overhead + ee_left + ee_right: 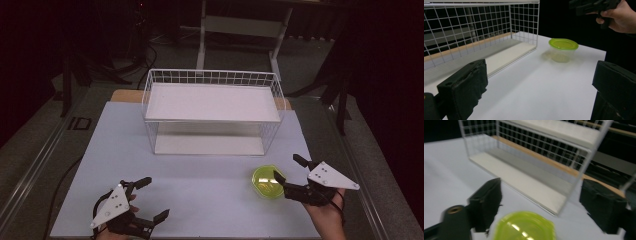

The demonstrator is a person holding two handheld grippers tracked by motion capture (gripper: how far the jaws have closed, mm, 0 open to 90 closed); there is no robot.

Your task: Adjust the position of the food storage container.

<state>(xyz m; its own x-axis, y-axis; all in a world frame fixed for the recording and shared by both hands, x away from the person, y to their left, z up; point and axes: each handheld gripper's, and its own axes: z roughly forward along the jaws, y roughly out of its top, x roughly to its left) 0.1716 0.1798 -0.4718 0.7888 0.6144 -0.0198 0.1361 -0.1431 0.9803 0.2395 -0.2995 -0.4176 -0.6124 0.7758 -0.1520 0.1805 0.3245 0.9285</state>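
High view: a white wire rack (pixel 212 102) with two shelves stands at the far middle of the pale tabletop (pixel 200 185). A small clear container with a lime-green lid (pixel 267 181) sits near the right, in front of the rack. The right claw (pixel 289 173) has its jaws spread wide, with the near jaw's tip over the container's rim, gripping nothing. The left claw (pixel 156 199) rests at the near left, jaws wide apart and empty.
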